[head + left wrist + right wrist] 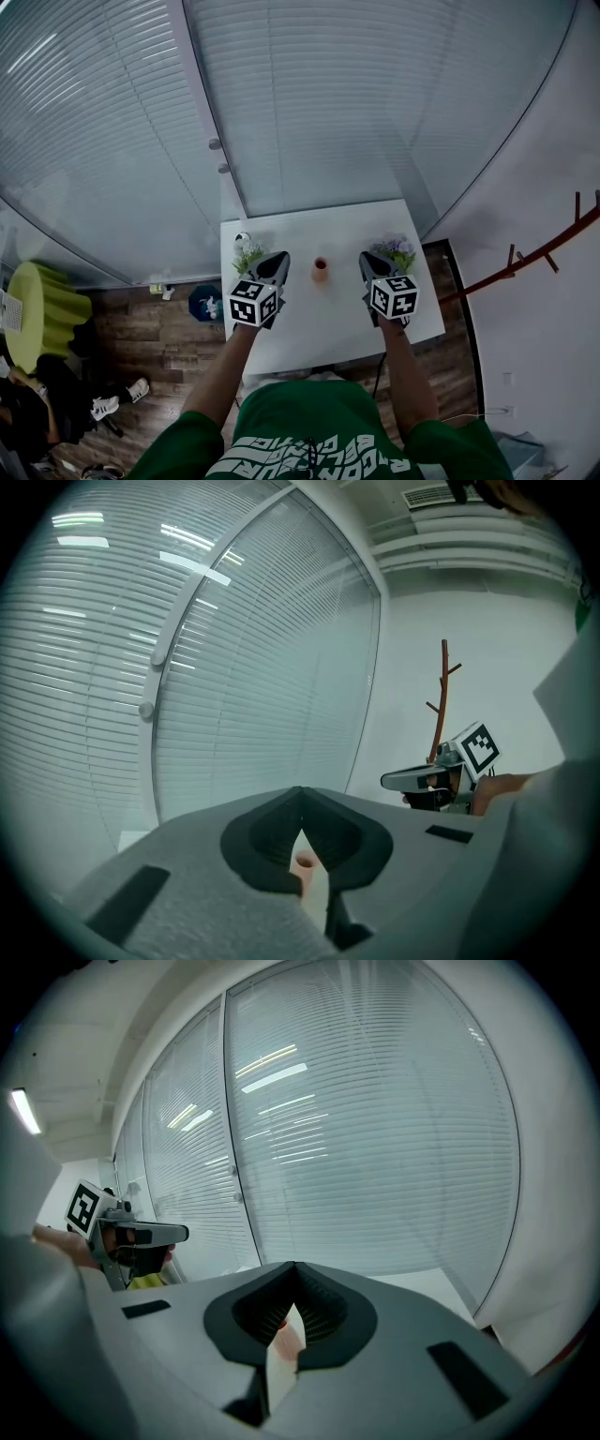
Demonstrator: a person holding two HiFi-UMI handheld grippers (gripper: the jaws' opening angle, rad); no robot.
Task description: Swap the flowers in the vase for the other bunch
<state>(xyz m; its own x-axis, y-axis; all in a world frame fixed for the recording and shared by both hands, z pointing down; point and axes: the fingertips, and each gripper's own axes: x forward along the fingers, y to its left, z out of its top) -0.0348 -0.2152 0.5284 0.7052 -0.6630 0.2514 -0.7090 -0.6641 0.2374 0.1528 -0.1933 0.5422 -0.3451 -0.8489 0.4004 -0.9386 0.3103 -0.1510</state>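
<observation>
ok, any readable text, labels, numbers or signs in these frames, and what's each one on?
White print on the person's green shirt: letters, but warped and cut off at the frame edge, not readable.
Cube on the left gripper: black-and-white square markers, patterns only, no letters or digits.
Cube on the right gripper: same kind of marker pattern, no letters or digits.
No other text visible.

l gripper (277, 259), r gripper (368, 261): both shut
</observation>
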